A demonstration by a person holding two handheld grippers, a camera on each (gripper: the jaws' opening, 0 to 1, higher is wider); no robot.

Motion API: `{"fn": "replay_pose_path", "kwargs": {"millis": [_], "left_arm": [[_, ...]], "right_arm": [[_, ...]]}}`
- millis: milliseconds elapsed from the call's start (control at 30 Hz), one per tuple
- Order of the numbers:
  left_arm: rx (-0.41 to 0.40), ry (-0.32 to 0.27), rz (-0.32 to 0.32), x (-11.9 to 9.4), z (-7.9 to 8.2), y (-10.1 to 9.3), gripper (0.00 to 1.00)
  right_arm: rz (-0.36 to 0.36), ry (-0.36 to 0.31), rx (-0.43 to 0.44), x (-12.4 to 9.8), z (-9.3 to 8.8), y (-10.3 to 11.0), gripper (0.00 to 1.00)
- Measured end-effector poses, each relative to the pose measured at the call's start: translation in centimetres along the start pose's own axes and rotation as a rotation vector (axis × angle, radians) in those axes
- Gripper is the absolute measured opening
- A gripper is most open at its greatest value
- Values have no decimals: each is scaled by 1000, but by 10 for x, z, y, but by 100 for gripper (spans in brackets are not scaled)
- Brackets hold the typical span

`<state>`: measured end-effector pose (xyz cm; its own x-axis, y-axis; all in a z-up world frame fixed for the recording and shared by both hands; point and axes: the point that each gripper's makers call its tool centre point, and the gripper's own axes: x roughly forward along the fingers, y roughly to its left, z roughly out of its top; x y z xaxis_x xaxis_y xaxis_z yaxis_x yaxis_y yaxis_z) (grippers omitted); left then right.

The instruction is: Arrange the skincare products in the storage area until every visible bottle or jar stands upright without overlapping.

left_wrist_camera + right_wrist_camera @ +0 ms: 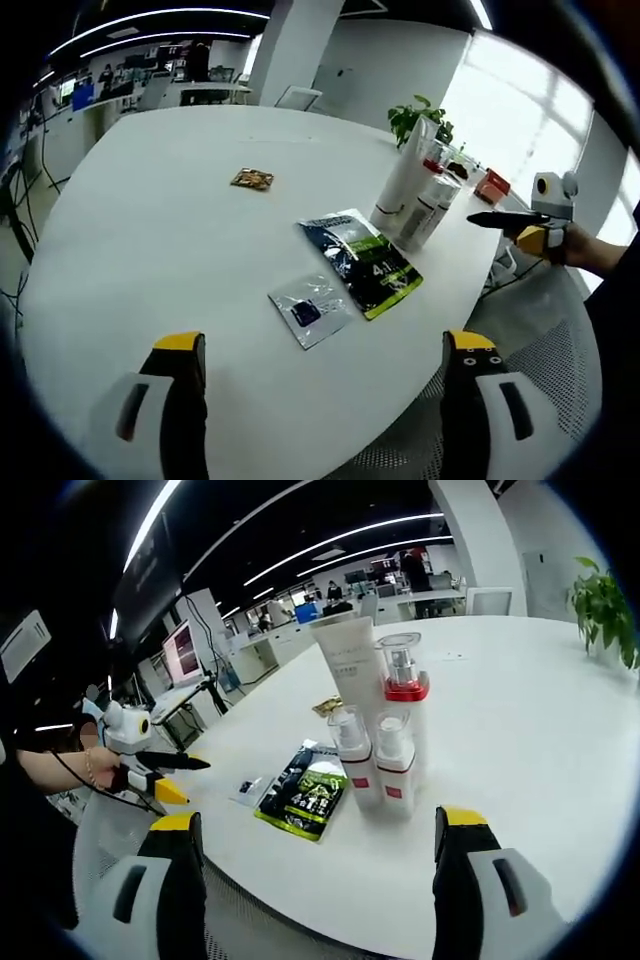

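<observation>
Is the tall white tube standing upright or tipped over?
Upright. In the right gripper view the tube stands on its cap end on the table, behind three standing bottles.

This is an open-plan office. A large round white table point(150, 230) stands in the foreground, with a grey mesh office chair point(540, 340) pulled up at its near edge. Beyond the table's far edge, rows of desks point(300, 630) carry computer monitors point(183, 650), and people stand among them in the distance. Long strip lights point(330, 542) run across a dark ceiling. A thick white column point(295, 45) rises behind the table, bright windows point(530, 100) line one wall, and a potted green plant point(415, 115) sits by the table's far edge.
</observation>
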<state>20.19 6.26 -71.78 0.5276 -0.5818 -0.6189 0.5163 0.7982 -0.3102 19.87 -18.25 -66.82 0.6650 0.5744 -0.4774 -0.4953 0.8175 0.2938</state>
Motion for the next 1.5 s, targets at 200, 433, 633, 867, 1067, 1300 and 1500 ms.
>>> {"fn": "replay_pose_path", "kwargs": {"millis": [200,433,633,867,1067,1300,1500], "left_arm": [[1,8,6,-1,0,1,90],[-1,8,5,2,8,1,91],[17,-42,41,11,29,10,83],[52,-27,95,33,54,23,88],[45,9,103,55,71,36,86],[91,41,129,71,85,50,87],[32,37,188,89,100,67,87]], "right_arm": [[-1,1,-1,0,0,0,96],[-3,1,0,0,0,0,96],[-10,-5,6,-1,1,-1,96],[-12,-1,5,-1,0,-2,96],[-23,-2,11,-1,-1,-4,95],[-40,-9,16,-2,0,-7,95],[-56,-16,26,-2,1,-11,95]]}}
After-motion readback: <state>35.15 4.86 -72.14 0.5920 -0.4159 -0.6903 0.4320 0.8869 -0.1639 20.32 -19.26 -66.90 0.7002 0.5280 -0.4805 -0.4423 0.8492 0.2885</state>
